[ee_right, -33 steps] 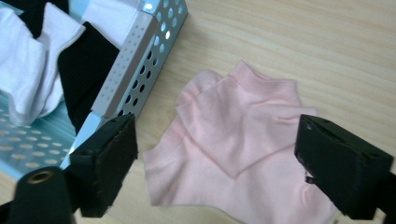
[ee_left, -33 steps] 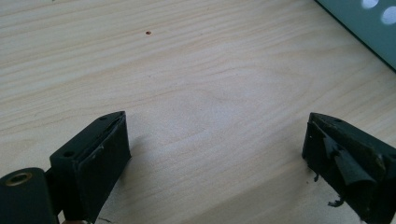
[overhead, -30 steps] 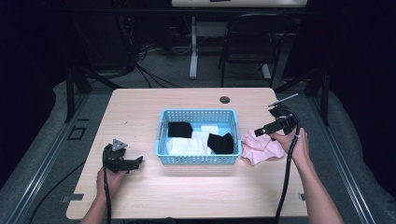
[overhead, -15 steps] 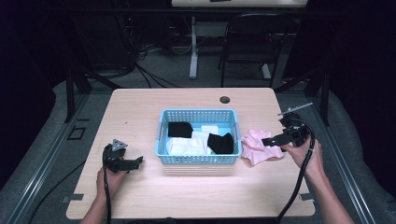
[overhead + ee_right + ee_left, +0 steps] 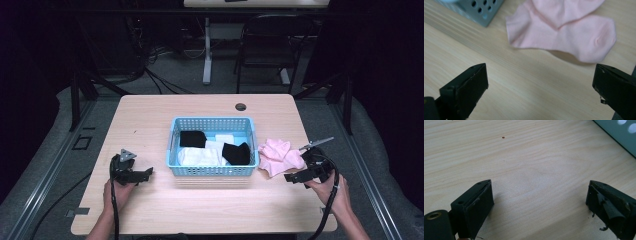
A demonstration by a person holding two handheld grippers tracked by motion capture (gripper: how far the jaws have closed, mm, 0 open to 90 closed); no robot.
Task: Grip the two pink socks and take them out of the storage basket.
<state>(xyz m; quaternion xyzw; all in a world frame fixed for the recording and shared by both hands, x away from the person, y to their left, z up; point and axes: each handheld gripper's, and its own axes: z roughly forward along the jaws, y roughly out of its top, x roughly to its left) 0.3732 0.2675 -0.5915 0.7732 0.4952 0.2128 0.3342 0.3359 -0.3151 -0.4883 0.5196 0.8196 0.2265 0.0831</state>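
High view first: your right gripper (image 5: 296, 177) sits low on the table (image 5: 150, 125) with its jaws spread wide and nothing between them. The pink socks (image 5: 278, 156) lie just ahead of those jaws, apart from them (the right gripper view shows bare wood between the tips and the nearest sock). Beyond the socks, to that gripper's far side, stands the blue basket (image 5: 213, 171), holding black and white socks, and the pink pair lies right against its wall. Your left gripper (image 5: 141, 174) rests near the basket's other end, jaws also wide and empty over bare wood.
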